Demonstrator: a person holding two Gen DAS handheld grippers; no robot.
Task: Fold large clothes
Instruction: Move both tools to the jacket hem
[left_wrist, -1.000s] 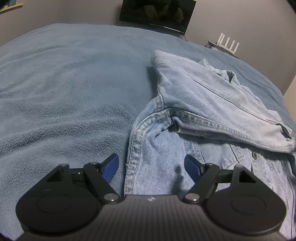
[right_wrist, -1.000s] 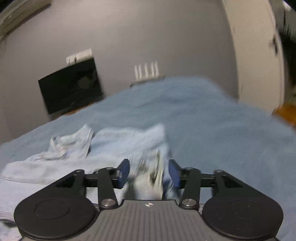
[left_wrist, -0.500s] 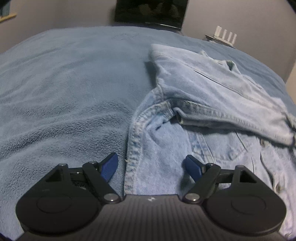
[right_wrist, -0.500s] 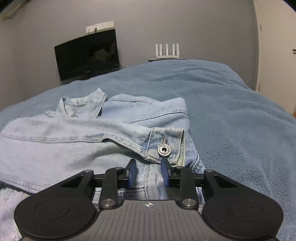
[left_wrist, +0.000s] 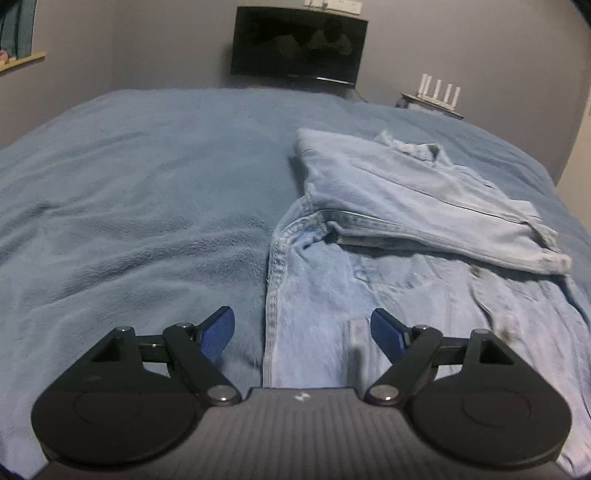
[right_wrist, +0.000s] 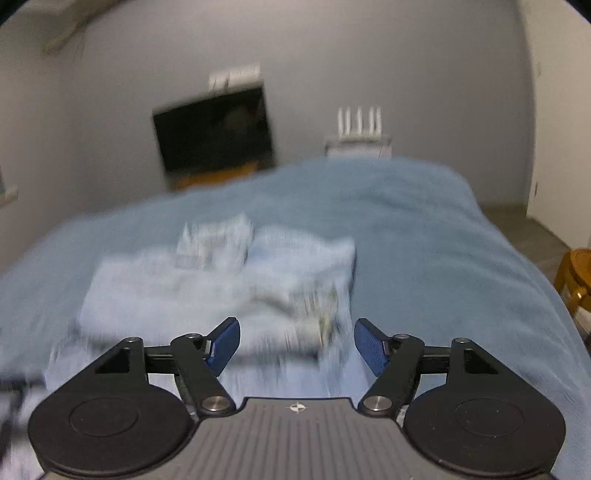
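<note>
Blue bed (left_wrist: 129, 206), denim jacket (left_wrist: 424, 221); left tongs (left_wrist: 303, 332) wide, empty; right tongs (right_wrist: 295, 343) just opened, empty.

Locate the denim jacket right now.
The denim jacket lies partly folded on the blue blanket, right of centre in the left wrist view, collar toward the dark screen; it is blurred in the right wrist view, ahead of the open right gripper.

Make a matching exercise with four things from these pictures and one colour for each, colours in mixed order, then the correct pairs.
Things:
1. denim jacket
2. screen
3. router
4. chair

Colours:
A. white
B. orange-brown wood
C. light blue
D. black

Pairs: 1-C, 2-D, 3-A, 4-B.
</note>
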